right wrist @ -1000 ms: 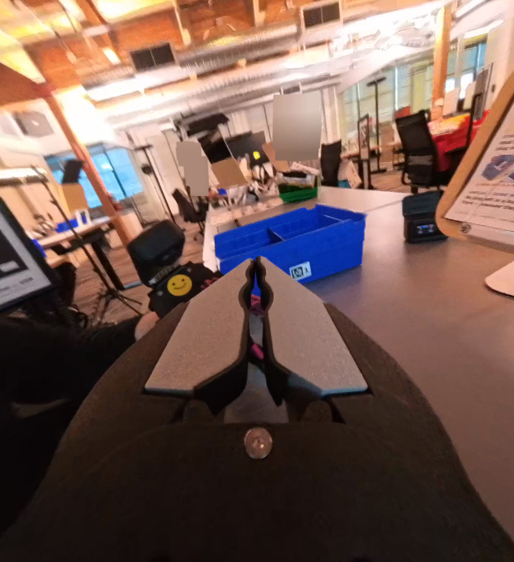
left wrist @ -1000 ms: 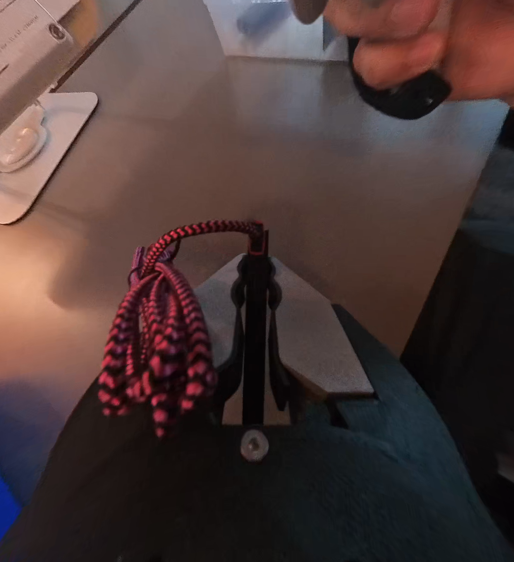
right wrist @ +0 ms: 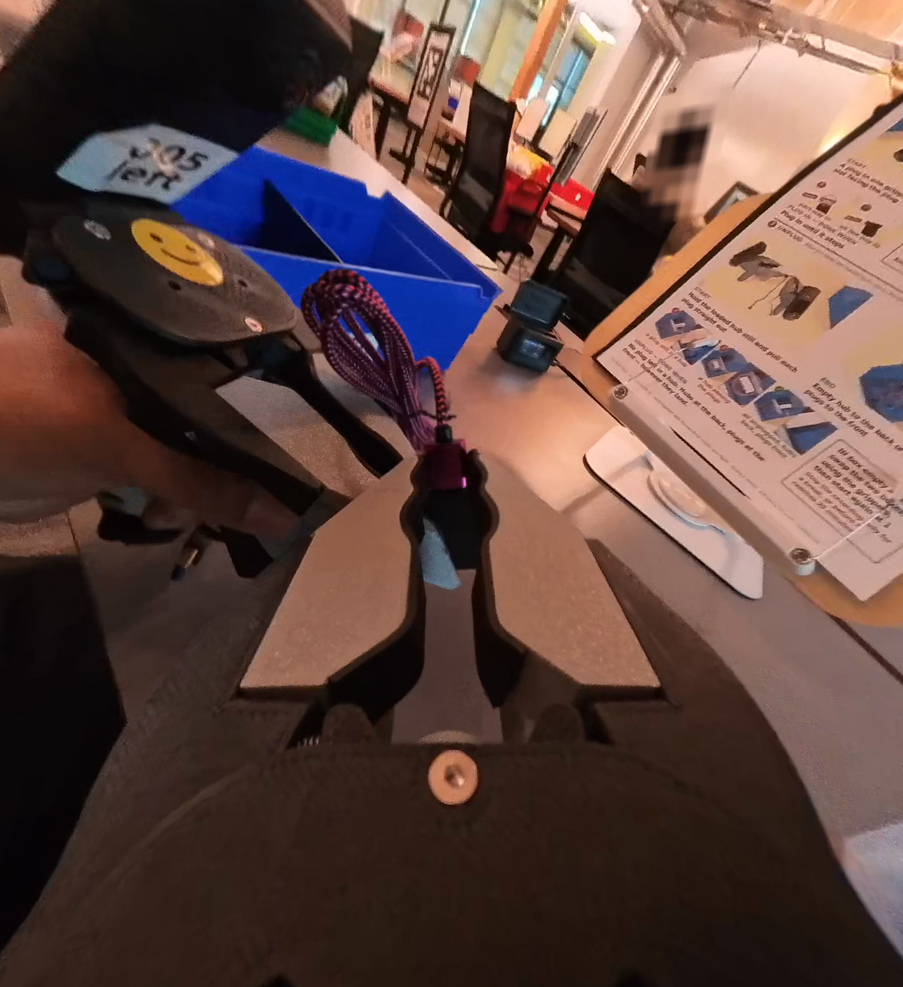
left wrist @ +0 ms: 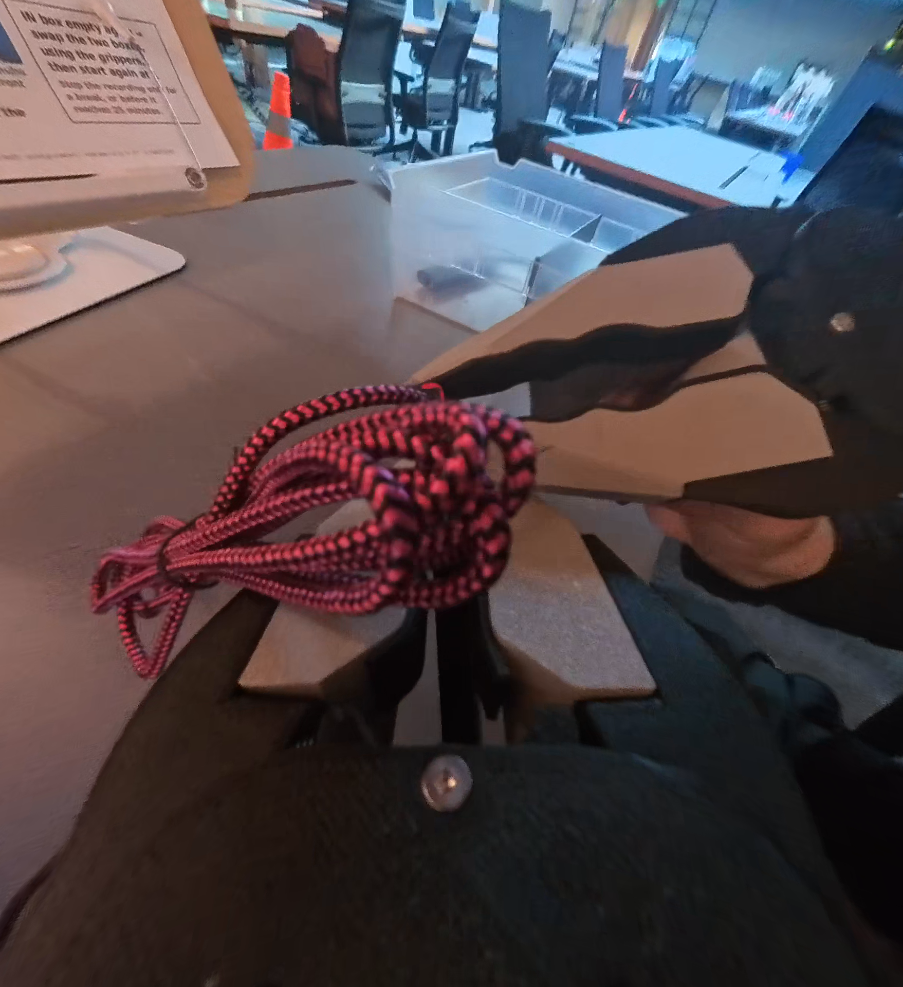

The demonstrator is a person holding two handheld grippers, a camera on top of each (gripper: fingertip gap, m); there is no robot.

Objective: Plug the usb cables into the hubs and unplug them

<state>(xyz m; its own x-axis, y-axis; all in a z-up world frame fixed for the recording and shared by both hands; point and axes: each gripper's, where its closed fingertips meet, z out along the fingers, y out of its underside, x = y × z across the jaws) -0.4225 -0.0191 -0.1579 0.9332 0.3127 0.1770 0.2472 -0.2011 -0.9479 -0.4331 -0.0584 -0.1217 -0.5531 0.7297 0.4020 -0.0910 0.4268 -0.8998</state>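
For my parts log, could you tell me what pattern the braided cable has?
The braided cable has a pink-and-black zigzag weave, clearest in the left wrist view.

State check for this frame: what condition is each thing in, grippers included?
left gripper: jaws shut on a thin black piece.
right gripper: jaws shut on the pink plug.
cable: coiled, tied, draped over the left gripper.
blue bin: visible compartments empty.
clear bin: one dark item inside.
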